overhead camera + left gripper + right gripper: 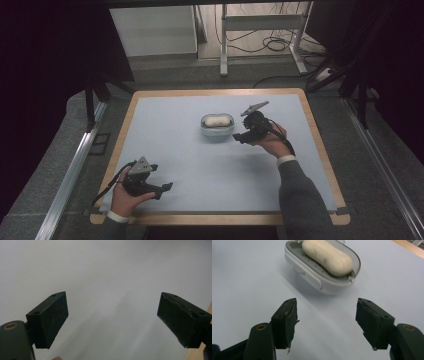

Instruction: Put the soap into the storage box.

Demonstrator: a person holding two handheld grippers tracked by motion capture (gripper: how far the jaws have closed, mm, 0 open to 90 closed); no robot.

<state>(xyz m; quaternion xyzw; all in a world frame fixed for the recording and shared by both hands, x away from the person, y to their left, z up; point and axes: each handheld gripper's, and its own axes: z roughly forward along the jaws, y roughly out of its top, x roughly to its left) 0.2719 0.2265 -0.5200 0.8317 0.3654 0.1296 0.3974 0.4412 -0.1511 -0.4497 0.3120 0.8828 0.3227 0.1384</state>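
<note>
While the left gripper (167,187) rests open-jawed near the table's (150,100) front edge, the right gripper (325,322), jaws apart and empty, faces the soap bar (327,256) in its white dish (312,277) mid-table.

Fingers (50,320) apart — bare pale mat (112,270)

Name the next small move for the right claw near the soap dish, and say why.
Probably ease the right claw forward toward the soap bar: its jaws stand open and empty, just short of the dish, where the bar lies lengthwise and untouched.
</note>
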